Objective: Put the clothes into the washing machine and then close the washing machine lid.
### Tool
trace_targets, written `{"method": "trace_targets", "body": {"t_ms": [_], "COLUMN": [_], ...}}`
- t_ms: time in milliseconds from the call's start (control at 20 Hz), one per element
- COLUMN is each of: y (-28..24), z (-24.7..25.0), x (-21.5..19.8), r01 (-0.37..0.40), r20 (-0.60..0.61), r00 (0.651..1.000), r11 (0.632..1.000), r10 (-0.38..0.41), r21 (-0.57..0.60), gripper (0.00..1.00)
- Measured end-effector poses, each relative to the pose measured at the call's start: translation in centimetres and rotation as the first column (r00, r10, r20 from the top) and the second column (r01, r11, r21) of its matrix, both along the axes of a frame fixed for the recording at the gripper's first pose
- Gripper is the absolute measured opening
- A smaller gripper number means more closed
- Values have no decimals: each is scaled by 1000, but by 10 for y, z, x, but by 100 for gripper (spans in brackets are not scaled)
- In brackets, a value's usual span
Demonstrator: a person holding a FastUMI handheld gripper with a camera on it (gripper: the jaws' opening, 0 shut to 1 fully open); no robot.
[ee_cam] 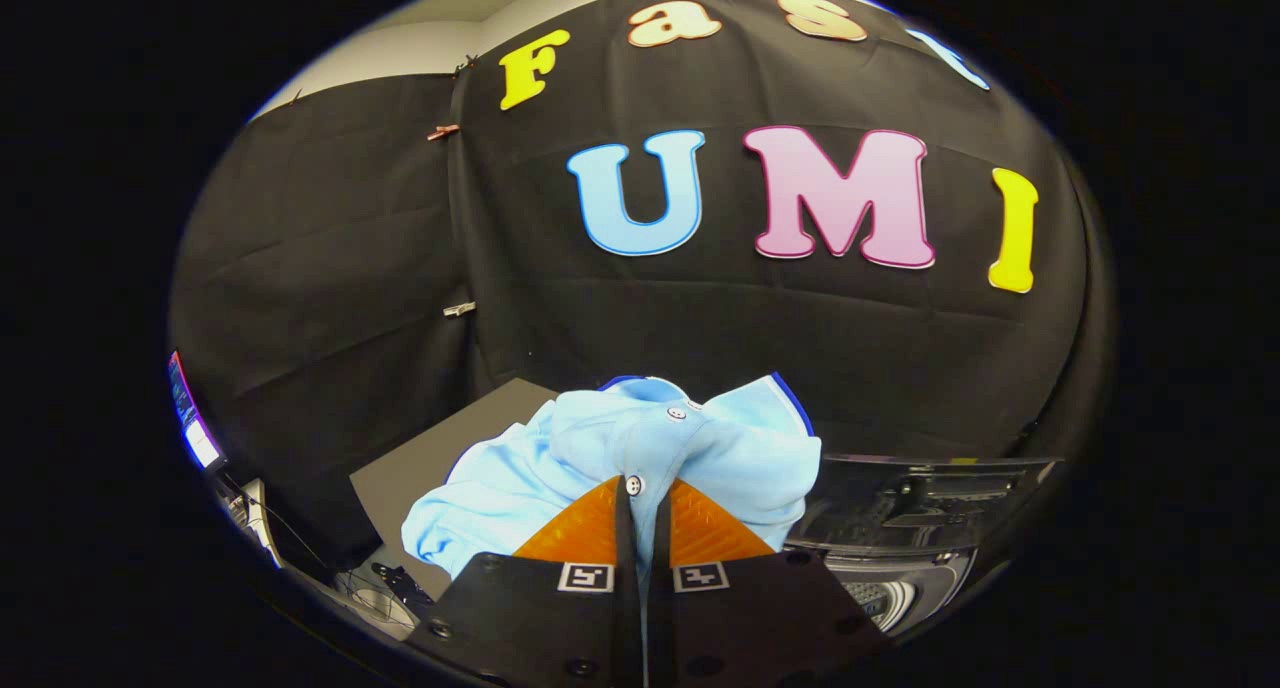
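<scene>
A light blue buttoned shirt (620, 448) with a dark blue collar edge hangs bunched from my gripper (643, 498), which is shut on a fold of it near the button placket. The cloth drapes over and ahead of both fingers, lifted into the air. To the right of the fingers and lower down sits the washing machine (900, 568) with its lid (920, 498) raised; part of the pale drum shows under it.
A dark grey table top (420, 478) lies behind the shirt on the left. Black cloth walls stand all around behind. At the far left a lit screen (190, 413) and some cables and gear (380, 588) sit low beside the table.
</scene>
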State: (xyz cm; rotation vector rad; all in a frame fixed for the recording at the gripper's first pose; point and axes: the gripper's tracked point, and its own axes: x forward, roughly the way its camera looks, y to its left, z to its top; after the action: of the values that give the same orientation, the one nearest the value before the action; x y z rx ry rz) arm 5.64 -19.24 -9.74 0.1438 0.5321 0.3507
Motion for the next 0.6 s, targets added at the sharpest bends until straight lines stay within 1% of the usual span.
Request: {"method": "trace_targets", "body": {"t_ms": [350, 600], "y": [-106, -167], "z": [-13, -28], "x": [-8, -13], "r01": [54, 60], "r20": [-14, -25], "r00": [998, 998], "r11": [998, 998], "r10": [-54, -60], "r21": [19, 18], "gripper": [7, 7]}}
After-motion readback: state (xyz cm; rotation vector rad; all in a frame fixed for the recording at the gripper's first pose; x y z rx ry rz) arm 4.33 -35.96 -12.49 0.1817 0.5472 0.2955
